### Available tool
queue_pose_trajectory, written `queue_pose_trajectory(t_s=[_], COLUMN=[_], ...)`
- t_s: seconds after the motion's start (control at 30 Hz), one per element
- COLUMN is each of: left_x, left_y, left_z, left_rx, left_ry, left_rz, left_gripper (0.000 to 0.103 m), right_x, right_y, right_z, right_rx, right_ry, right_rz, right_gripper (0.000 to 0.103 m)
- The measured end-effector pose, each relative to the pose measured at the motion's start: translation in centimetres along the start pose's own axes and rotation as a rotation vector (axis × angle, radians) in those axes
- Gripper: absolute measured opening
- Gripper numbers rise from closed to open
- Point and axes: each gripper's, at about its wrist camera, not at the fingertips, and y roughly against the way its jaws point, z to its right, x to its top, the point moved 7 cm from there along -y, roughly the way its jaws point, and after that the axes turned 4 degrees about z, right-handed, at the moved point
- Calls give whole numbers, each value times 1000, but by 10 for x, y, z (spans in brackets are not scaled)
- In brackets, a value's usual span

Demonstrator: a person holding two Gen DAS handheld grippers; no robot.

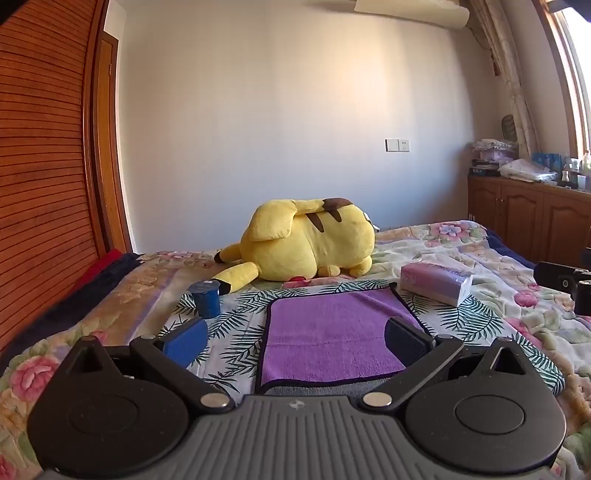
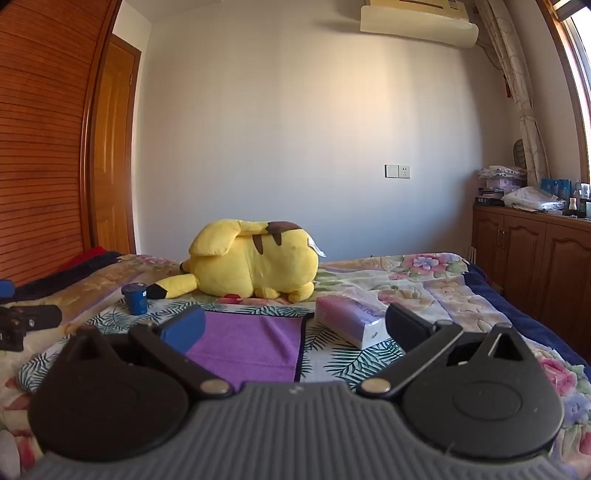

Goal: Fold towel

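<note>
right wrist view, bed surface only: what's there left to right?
left gripper → blue cup → yellow plush → tissue pack. The purple towel lies in front, spanning the middle, so it has no clear place in the order.

From my feed it's a bedroom: plain white wall (image 1: 295, 110) straight ahead with a switch plate (image 1: 397, 145), slatted wooden wardrobe (image 1: 40, 166) on the left next to a wooden door (image 2: 112, 147). AC unit (image 2: 419, 18) up top, patterned curtain (image 2: 517, 74) and a sunlit window (image 2: 581, 55) on the right, over cluttered wooden cabinets (image 2: 532, 243). Floral bedspread (image 1: 480, 251) covers the bed.
</note>
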Motion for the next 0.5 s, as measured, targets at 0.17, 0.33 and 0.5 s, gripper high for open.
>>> queue_pose_trajectory(t_s=[0.17, 0.33, 0.5], left_x=[-4, -7, -2], left_y=[1, -2, -3], left_z=[1, 0, -5], left_rx=[5, 9, 8], left_ry=[0, 7, 11], left_rz=[3, -6, -13], left_gripper=[87, 87, 87], right_x=[1, 2, 3], right_y=[0, 1, 2], right_z=[0, 0, 2], right_rx=[1, 1, -3], right_ry=[0, -1, 0], right_rz=[-1, 0, -4], right_gripper=[103, 103, 103])
